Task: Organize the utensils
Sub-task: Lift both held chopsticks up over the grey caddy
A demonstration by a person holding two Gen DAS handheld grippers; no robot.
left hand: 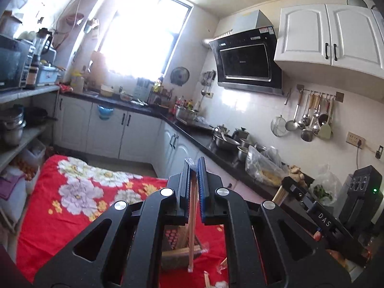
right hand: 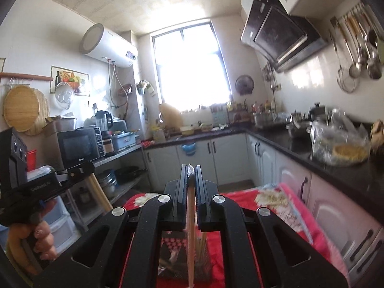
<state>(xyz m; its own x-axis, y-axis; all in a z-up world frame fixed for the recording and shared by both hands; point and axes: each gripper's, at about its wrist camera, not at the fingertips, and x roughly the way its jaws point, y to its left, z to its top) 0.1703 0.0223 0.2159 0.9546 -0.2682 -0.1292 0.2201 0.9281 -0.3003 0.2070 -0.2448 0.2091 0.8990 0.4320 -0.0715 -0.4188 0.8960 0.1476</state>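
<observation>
Left wrist view: your left gripper (left hand: 194, 165) pinches wrapped pale wooden chopsticks (left hand: 192, 228), hanging down over a basket (left hand: 178, 252) on the red floral cloth (left hand: 72, 192). Your right gripper (right hand: 191, 171) pinches another wrapped pair (right hand: 191, 235) the same way. Both grippers point about level at the window (right hand: 189, 67).

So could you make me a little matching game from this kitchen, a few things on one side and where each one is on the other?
Things:
1. ladles
2. water heater
3. flowered red cloth
4. chopsticks

Places:
A. pinched in the shut left gripper
B. high on the wall left of the window
C. hanging from a wall rail under the white cupboards
D. spread over the table below the grippers

Pairs: 1-C, 2-B, 3-D, 4-A
</observation>
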